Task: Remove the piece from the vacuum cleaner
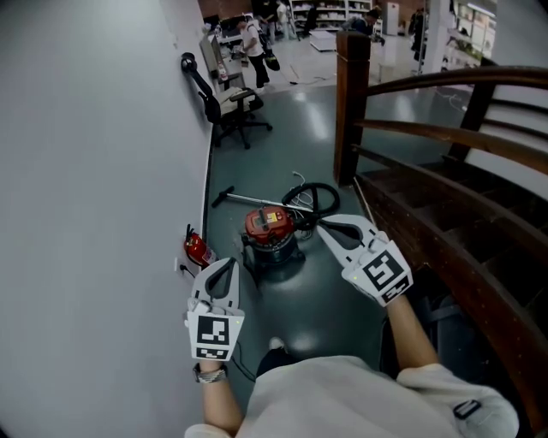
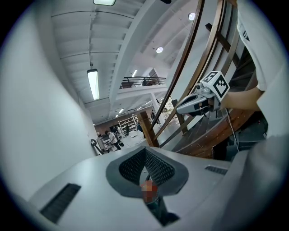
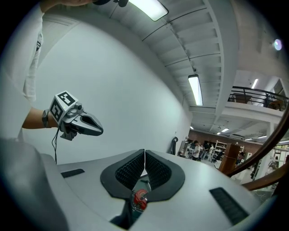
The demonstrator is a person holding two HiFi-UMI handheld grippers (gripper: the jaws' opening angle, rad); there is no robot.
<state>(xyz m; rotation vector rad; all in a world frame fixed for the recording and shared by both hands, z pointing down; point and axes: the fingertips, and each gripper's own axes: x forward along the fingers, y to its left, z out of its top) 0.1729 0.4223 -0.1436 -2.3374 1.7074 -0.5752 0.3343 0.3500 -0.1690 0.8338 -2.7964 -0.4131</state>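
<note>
Left gripper (image 1: 228, 263) and right gripper (image 1: 322, 225), jaws closed together and empty, flank the red vacuum cleaner (image 1: 272, 233), which stands on the floor (image 1: 330, 295) ahead of and below both tips, well apart, the grippers likely held shut because nothing is yet within reach.

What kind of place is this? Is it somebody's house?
Probably not a house: more likely a big workplace hall. There is an office chair by the wall, shelves with people at the far end, and a wooden staircase.
</note>
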